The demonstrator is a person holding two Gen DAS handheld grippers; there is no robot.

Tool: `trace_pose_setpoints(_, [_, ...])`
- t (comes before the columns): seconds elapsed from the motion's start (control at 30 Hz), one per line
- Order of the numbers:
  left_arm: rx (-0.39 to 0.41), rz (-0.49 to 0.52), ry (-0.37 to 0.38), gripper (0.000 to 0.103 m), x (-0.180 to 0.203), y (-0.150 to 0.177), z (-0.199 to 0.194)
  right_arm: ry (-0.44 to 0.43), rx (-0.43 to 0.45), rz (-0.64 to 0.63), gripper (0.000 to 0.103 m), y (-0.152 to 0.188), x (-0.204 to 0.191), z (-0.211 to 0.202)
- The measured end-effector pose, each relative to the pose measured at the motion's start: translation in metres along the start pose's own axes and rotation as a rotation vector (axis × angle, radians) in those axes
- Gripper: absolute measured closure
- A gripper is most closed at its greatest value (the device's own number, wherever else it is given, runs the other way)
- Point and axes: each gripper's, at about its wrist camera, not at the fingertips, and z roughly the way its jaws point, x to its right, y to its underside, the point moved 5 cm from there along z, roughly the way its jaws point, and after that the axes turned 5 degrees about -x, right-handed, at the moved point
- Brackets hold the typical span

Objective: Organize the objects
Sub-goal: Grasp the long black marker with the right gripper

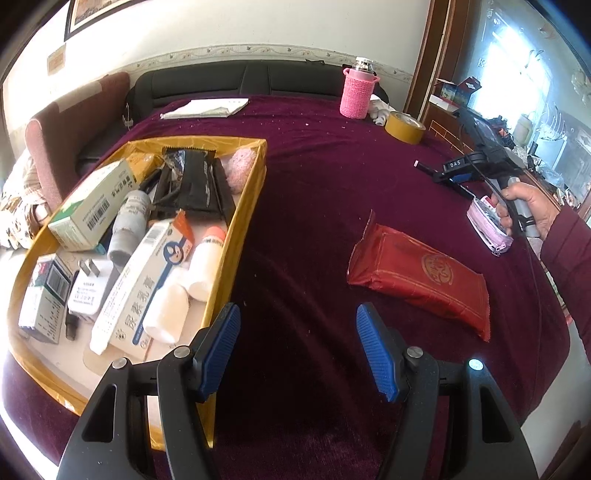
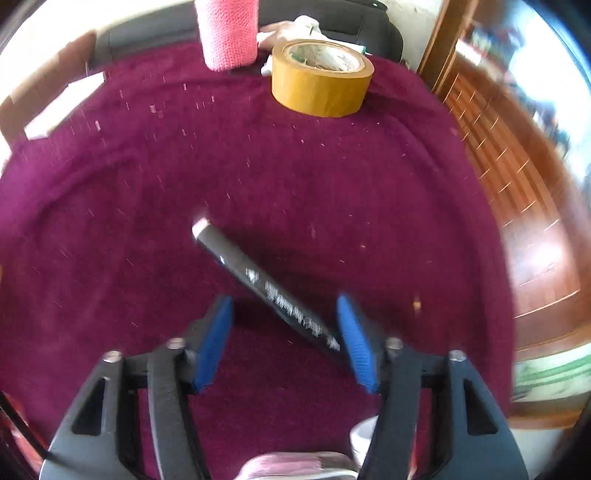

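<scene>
A yellow box (image 1: 242,218) at the left holds several items: medicine cartons, white bottles, a charger plug, a black packet. My left gripper (image 1: 299,350) is open and empty over the maroon cloth beside the box's near right corner. A red foil packet (image 1: 421,273) lies to its right. My right gripper (image 2: 284,339) is open around the lower end of a black marker pen (image 2: 266,288) that lies slanted on the cloth; the pen's end is by the right finger pad (image 2: 356,343). The right gripper also shows in the left wrist view (image 1: 458,170), far right.
A roll of tan tape (image 2: 321,77) and a pink knit-covered bottle (image 2: 229,33) stand at the table's far edge. A pink pouch (image 1: 487,225) lies by the person's hand. Folded papers (image 1: 207,109) lie at the back. The table edge and wooden floor (image 2: 524,206) are to the right.
</scene>
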Motion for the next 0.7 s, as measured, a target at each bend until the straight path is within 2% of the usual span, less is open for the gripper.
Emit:
trace_pose_setpoints(0.13, [-0.017, -0.004, 0.027, 0.043, 0.006, -0.002, 0.006, -0.018, -0.013, -0.032, 0.089, 0.004, -0.002, -0.003])
trace_pose_setpoints(0.17, [-0.019, 0.002, 0.028, 0.043, 0.008, -0.001, 0.007, -0.020, -0.024, -0.031, 0.091, 0.003, -0.006, -0.005])
trace_pose_setpoints(0.23, [-0.016, 0.015, 0.024, 0.043, 0.011, 0.001, 0.005, -0.039, -0.041, -0.026, 0.091, 0.005, -0.010, -0.009])
trace_pose_setpoints(0.33, [-0.004, 0.023, 0.017, 0.043, 0.011, 0.002, 0.000, -0.061, -0.017, -0.026, 0.091, 0.002, -0.022, -0.023])
trace_pose_setpoints(0.47, [0.022, 0.003, 0.039, 0.043, 0.008, 0.001, -0.011, -0.163, 0.035, -0.031, 0.091, 0.009, -0.048, -0.053])
trace_pose_setpoints(0.7, [0.029, -0.044, 0.106, 0.043, 0.006, 0.005, -0.026, -0.354, 0.130, -0.068, 0.091, 0.059, -0.091, -0.112])
